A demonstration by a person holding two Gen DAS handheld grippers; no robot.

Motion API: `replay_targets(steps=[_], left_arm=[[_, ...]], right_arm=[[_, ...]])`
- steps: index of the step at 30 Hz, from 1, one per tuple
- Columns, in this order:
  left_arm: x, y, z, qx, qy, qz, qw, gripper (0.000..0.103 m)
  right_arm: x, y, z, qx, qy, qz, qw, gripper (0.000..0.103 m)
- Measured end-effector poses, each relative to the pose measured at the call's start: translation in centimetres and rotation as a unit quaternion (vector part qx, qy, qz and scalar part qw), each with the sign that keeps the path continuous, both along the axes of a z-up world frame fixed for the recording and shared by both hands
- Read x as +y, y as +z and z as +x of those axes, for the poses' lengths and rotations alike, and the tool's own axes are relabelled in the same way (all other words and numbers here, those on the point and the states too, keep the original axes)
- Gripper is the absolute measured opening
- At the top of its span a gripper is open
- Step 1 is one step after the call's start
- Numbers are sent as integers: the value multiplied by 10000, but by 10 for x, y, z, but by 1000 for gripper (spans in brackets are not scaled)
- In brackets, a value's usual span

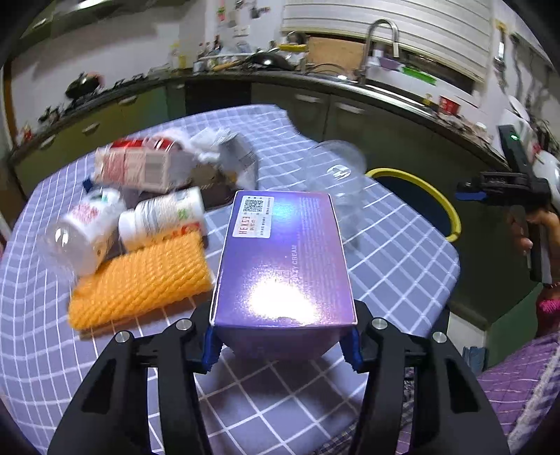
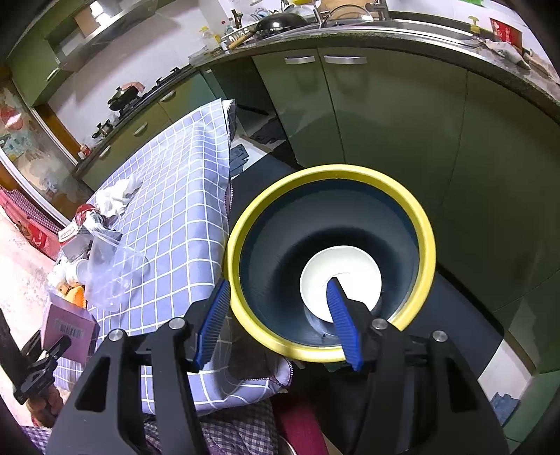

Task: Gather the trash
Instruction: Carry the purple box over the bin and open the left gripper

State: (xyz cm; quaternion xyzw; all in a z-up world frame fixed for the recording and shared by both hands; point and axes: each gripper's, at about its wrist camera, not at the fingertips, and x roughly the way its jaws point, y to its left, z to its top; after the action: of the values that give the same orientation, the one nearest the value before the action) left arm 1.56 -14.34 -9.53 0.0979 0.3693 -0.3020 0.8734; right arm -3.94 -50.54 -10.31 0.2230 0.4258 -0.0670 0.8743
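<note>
left gripper (image 1: 281,344) pinches purple box (image 1: 283,259) — next: carry to yellow-rimmed bin (image 2: 330,259); right gripper (image 2: 276,323) above bin, half-open, empty.

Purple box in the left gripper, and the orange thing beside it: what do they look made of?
Purple box: apparently glossy coated cardboard, judging by its sharp folded edges, bright glare patch and stuck-on label. Orange thing: probably foam netting, given its matte, ribbed mesh texture, though I can't be sure.

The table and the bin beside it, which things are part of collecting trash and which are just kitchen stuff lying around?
Part of the job: purple box gripped by the left gripper; white bottles; orange mesh; crumpled tissue; yellow-rimmed bin under the open right gripper.

Just lying about: wok; faucet; green cabinets.
</note>
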Motion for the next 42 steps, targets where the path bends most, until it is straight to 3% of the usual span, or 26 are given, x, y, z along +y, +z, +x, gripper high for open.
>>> replay_targets(steps=[7, 14, 18, 22, 28, 31, 35, 42], left_arm=[[-44, 51, -11, -328, -815, -122, 9961, 54], [-148, 78, -6, -268, -1946, -474, 9794, 54], [-221, 67, 7, 27, -2326, -486, 9714, 54], [-281, 44, 21, 273, -2438, -208, 9692, 54], [-339, 2, 43, 652, -2342, 211, 9698, 54], [-348, -12, 50, 709, -2243, 352, 9713, 55], [-351, -19, 55, 636, -2132, 382, 9742, 73], [-309, 21, 47, 307, -2018, -122, 9789, 75]], right_arm=[[-13, 8, -14, -169, -254, -103, 9995, 54], [-38, 3, -42, -264, -618, -10, 9977, 54], [-59, -3, -61, -255, -873, 43, 9958, 54], [-79, -12, -76, -218, -1129, 131, 9933, 54], [-97, -25, -87, -187, -1350, 277, 9903, 54], [-100, -29, -89, -163, -1397, 334, 9895, 54], [-100, -31, -88, -157, -1393, 366, 9895, 54], [-89, -27, -80, -157, -1221, 345, 9918, 55]])
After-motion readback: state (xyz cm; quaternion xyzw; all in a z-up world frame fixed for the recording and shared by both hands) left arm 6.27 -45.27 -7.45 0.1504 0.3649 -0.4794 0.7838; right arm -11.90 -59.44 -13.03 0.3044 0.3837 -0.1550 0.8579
